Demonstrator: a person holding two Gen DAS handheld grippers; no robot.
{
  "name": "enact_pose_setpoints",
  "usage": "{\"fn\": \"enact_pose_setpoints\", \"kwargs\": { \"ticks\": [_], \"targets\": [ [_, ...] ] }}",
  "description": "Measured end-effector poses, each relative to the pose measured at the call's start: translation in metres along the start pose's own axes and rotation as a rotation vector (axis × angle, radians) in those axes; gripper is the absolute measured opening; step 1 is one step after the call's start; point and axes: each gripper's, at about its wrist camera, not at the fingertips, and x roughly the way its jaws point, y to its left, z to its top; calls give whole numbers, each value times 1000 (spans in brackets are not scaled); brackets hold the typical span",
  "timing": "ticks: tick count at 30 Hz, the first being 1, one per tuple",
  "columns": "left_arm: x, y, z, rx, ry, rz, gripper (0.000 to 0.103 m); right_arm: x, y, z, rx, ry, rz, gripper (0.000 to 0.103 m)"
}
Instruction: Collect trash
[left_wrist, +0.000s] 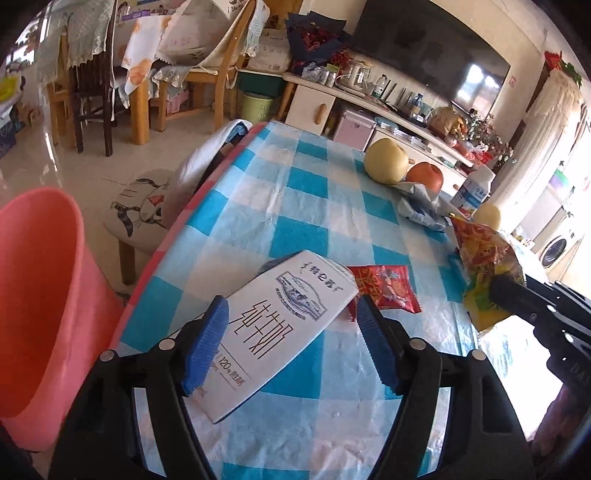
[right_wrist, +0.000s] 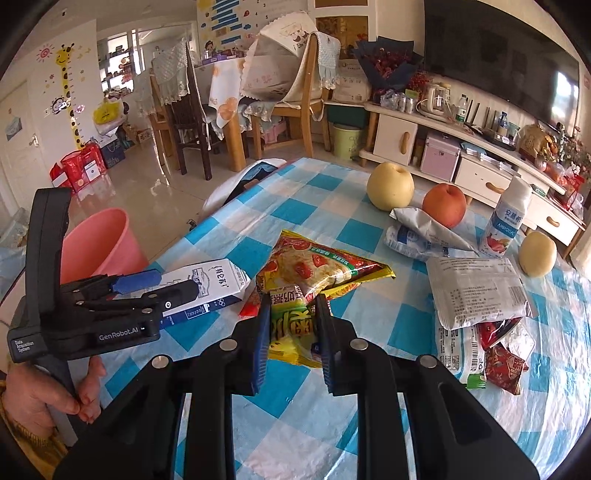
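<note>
A white milk carton (left_wrist: 284, 325) lies on the blue-checked table (left_wrist: 295, 206) between the jaws of my left gripper (left_wrist: 291, 306). That gripper is open: the right pad (left_wrist: 375, 343) stands clear of the carton, while the left pad (left_wrist: 207, 339) sits at its edge. My right gripper (right_wrist: 291, 301) is shut on a yellow and red snack bag (right_wrist: 317, 269), whose far end points toward the table's middle. The left wrist view shows that bag (left_wrist: 484, 258) and the right gripper (left_wrist: 498, 291) at the right. From the right wrist view, the left gripper (right_wrist: 177, 280) straddles the carton (right_wrist: 218, 284). A pink bin (left_wrist: 40, 295) stands beside the table at the left.
More wrappers lie on the table: a red packet (left_wrist: 388, 291), a silver bag (right_wrist: 476, 291), a blue-white pouch (right_wrist: 421, 236) and red scraps (right_wrist: 506, 354). Two pears (right_wrist: 391, 184), an apple (right_wrist: 443, 205) and a yogurt bottle (right_wrist: 506, 221) stand beyond. A stool (left_wrist: 140, 206) sits near the bin.
</note>
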Motion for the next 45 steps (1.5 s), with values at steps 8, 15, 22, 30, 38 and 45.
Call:
{"fn": "enact_pose_setpoints", "kwargs": {
  "ticks": [8, 15, 22, 30, 38, 45],
  "targets": [
    [0, 29, 8, -95, -3, 37, 83, -5, -6, -4, 1, 7, 34, 25],
    [30, -6, -9, 6, 199, -105, 83, -15, -12, -2, -3, -12, 59, 25],
    [36, -26, -15, 76, 168, 37, 83, -22, -22, -4, 14, -15, 64, 25],
    [43, -41, -17, 159, 120, 193, 58, -17, -16, -4, 3, 2, 75, 25],
    [23, -23, -5, 27, 42, 114, 55, -8, -11, -4, 29, 23, 135, 25],
    [-24, 7, 8, -117, -123, 104, 55, -7, 14, 10, 44, 4, 227, 25]
  ]
}}
